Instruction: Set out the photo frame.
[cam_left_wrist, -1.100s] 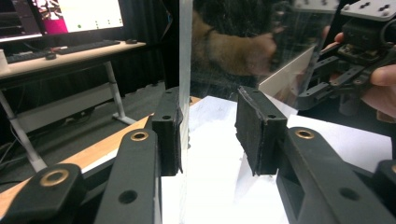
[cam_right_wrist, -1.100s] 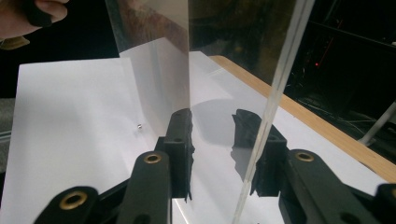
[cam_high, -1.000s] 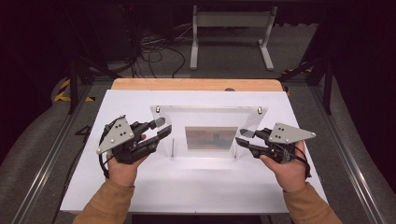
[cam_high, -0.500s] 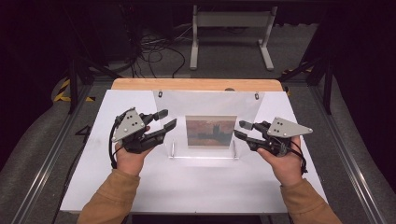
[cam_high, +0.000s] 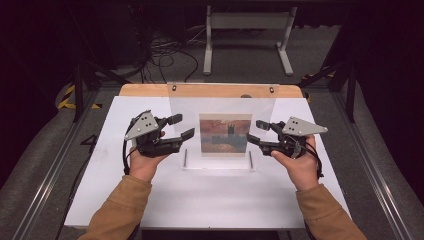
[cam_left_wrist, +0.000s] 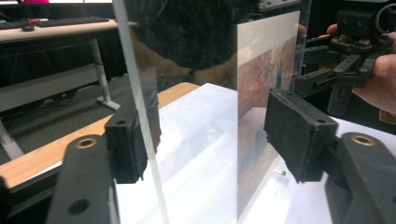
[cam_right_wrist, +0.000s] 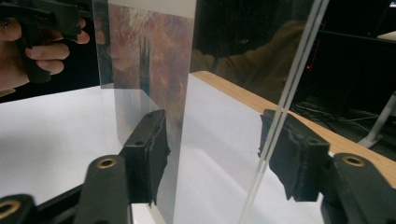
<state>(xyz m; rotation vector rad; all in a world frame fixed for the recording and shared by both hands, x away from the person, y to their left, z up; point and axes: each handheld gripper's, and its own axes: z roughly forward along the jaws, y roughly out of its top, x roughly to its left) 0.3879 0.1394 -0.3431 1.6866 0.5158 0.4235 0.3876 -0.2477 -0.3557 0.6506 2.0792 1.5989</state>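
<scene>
Black rubber-padded fingers of the left gripper (cam_left_wrist: 205, 140) stand apart on either side of the near edge of a clear acrylic frame (cam_high: 222, 117), neither pad pressing the sheet. The right gripper (cam_right_wrist: 219, 154) is likewise spread, its fingers straddling the opposite edge, with visible gaps on both sides. In the high view, the left gripper (cam_high: 172, 131) sits left of centre and the right gripper (cam_high: 259, 132) right of centre, each held in a hand entering from the bottom of the frame. Between them, at the centre of the white counter (cam_high: 210, 197), the frame stands upright, holding a reddish picture (cam_high: 224, 134). A wooden strip (cam_high: 150, 90) runs behind it along the counter's far edge. The step in hand appears to be a two-sided grasp. It should go best if both pairs close together, squarely on bare acrylic, so the upright panel neither tips nor twists.
</scene>
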